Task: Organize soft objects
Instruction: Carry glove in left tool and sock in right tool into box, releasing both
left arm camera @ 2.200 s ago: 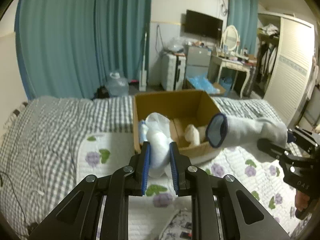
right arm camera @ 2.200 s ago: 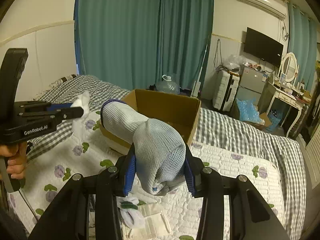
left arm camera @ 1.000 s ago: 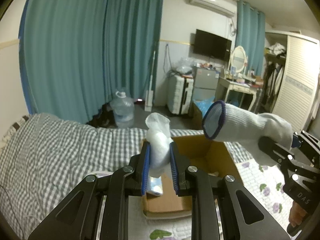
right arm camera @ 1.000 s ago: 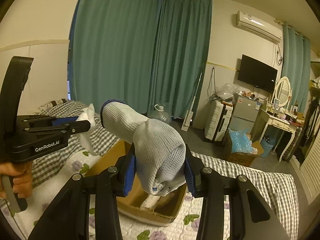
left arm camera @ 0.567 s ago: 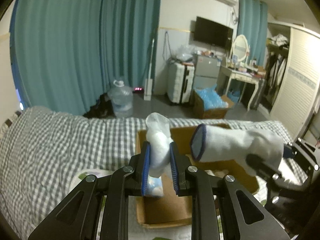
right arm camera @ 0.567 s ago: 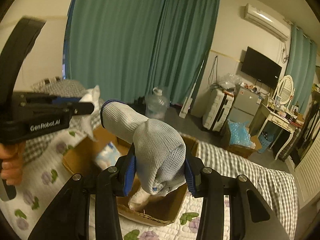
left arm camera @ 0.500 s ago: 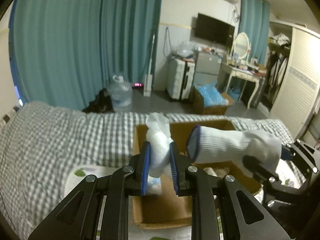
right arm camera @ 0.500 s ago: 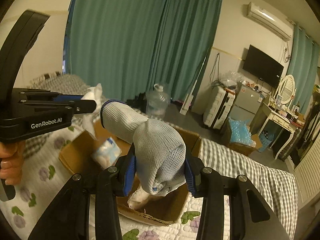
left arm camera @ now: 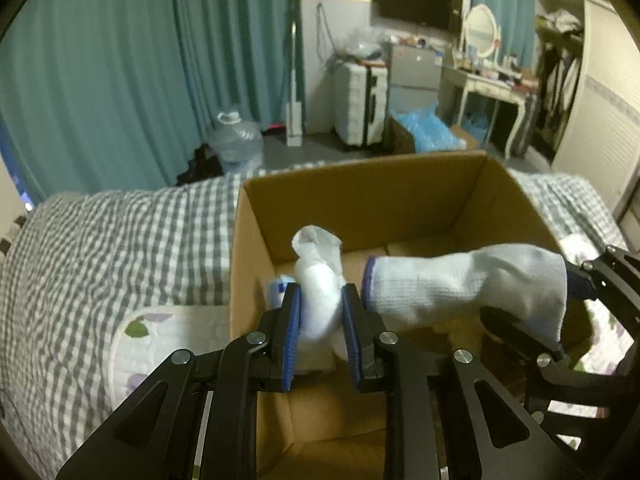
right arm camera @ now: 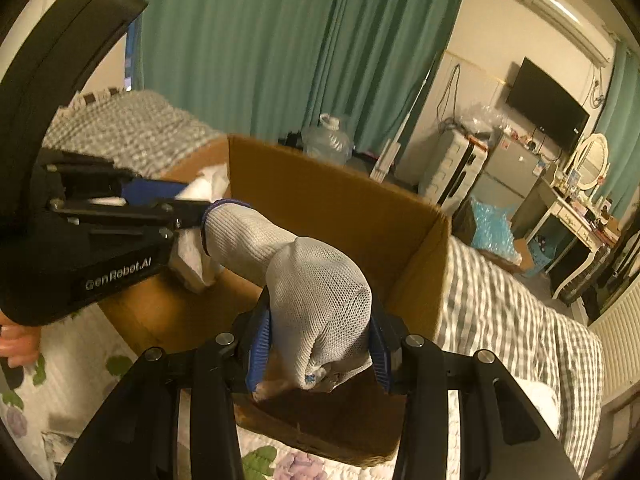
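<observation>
An open cardboard box (left arm camera: 360,196) stands on the bed. My left gripper (left arm camera: 318,300) hangs over its left part with a crumpled white sock (left arm camera: 318,264) between the blue pads; the jaws are opening, and the pads touch the sock. My right gripper (right arm camera: 320,340) is shut on the foot of a grey-white sock with a blue cuff (right arm camera: 312,288), held over the box (right arm camera: 328,200). In the left wrist view that cuffed sock (left arm camera: 460,284) reaches in from the right, cuff beside the white one. The left gripper (right arm camera: 188,208) shows at the left of the right wrist view.
A blue-and-white pack (left arm camera: 278,288) lies inside the box at the left wall. Around the box are a checked blanket (left arm camera: 120,240) and a floral quilt (left arm camera: 160,328). A water jug (left arm camera: 236,140), a suitcase (left arm camera: 360,104) and a dressing table (left arm camera: 488,84) stand beyond the bed.
Both grippers have sunk and tilted down toward the box, so the two socks now hang over its inside. The left jaws stand slightly wider around the white sock.
</observation>
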`<act>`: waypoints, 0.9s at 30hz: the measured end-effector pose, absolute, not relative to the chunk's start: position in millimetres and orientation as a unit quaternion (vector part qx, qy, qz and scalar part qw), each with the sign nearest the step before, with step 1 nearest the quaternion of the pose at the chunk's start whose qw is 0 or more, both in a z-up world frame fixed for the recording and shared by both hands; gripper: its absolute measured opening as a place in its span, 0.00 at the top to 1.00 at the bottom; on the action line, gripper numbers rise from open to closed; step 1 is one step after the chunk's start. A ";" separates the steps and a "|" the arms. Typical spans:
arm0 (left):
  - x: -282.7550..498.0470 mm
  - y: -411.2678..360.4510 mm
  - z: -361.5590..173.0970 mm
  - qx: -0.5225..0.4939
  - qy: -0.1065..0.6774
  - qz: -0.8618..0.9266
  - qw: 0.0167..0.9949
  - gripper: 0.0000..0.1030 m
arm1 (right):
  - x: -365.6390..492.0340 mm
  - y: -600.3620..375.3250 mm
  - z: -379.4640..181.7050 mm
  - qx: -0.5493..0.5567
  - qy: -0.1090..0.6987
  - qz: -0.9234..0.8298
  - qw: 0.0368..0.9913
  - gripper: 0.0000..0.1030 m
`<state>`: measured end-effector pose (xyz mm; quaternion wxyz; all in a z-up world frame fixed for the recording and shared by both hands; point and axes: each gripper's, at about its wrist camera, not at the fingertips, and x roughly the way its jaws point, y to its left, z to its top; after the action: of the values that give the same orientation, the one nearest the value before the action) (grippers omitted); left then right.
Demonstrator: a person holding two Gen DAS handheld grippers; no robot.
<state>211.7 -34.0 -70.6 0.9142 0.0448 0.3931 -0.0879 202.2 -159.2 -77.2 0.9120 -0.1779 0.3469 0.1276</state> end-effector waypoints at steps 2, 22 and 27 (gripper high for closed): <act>213.7 -35.0 -75.1 0.044 0.401 -0.087 0.911 0.77 | 204.8 -162.3 -83.3 -0.174 0.359 0.131 0.908 0.58; 197.4 -26.2 -44.5 0.055 0.324 -0.066 0.942 0.21 | 190.7 -194.3 -44.1 -0.125 0.294 0.122 0.940 0.38; 194.3 -6.5 -34.2 0.015 0.327 -0.050 0.944 0.21 | 177.7 -202.3 -26.0 -0.102 0.272 0.120 0.949 0.33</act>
<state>194.3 -6.5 -34.2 0.9436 0.0154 0.3270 -0.0496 177.7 -202.3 -26.0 0.9492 -0.1019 0.2723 0.1202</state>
